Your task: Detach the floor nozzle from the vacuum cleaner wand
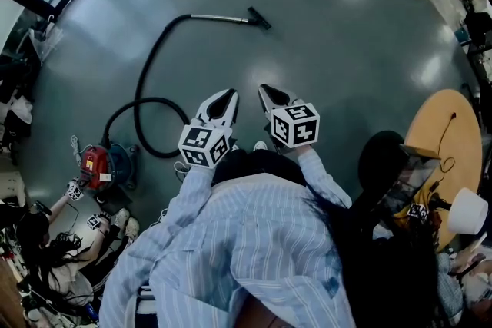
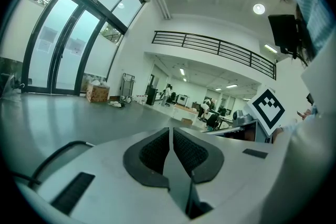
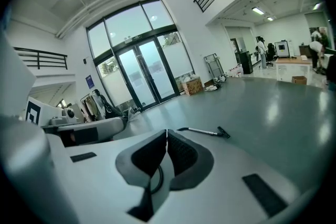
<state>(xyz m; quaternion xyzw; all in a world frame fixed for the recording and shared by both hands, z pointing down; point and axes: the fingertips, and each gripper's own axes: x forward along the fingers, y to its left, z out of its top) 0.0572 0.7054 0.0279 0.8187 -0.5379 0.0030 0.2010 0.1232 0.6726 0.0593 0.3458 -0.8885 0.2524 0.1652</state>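
A vacuum cleaner lies on the grey floor. Its red and blue body [image 1: 106,167] sits at the left, and a black hose [image 1: 146,81] loops from it up to a metal wand [image 1: 219,18]. The dark floor nozzle [image 1: 259,18] is on the wand's far end, also seen as the floor nozzle [image 3: 224,132] in the right gripper view. My left gripper [image 1: 227,96] and right gripper [image 1: 265,91] are held side by side in front of my body, well short of the wand. Both are shut and empty.
A round wooden table [image 1: 446,142] with a cable stands at the right, a black chair [image 1: 384,157] next to it. A seated person [image 1: 54,257] and clutter fill the lower left. Glass doors [image 3: 144,76] and a cardboard box [image 3: 193,85] lie beyond the wand.
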